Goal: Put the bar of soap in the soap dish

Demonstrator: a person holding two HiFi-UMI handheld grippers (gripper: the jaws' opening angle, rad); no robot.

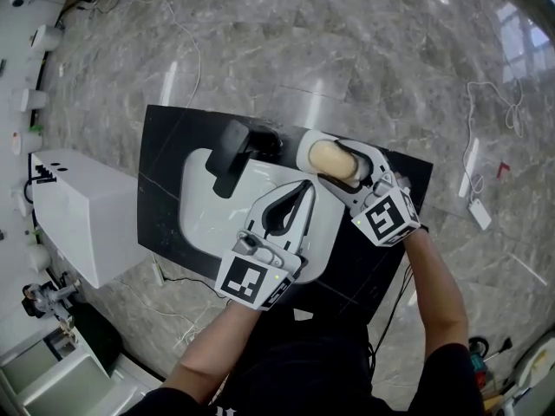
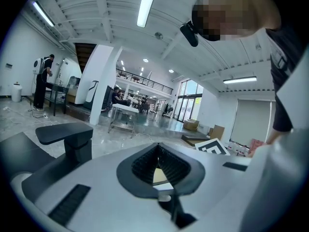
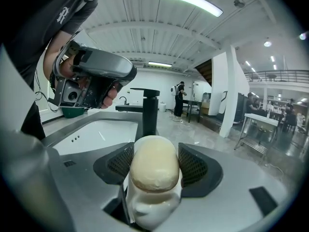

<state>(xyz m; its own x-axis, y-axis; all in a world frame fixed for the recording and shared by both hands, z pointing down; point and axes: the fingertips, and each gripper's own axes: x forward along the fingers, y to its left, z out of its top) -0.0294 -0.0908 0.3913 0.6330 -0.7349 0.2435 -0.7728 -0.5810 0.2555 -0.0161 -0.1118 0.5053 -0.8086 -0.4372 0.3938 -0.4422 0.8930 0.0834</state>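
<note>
soap [image 1: 332, 158] sits clamped between the right gripper [image 3: 155, 164] pads, right over the white dish [image 1: 304, 148] by the faucet [image 1: 234, 150] at the sink [image 1: 198, 211] edge. whether it already rests in the dish is unclear. best to ease it down level until it seats. then part the jaws just enough and lift straight off, so the pads don't drag the soap or tip the dish. the left gripper [image 1: 304, 188] hangs over the sink, tips together, empty.

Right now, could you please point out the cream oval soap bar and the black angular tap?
cream oval soap bar [image 3: 154, 166]: right gripper view, front face.
black angular tap [image 1: 232, 155]: head view, its spout.
</note>
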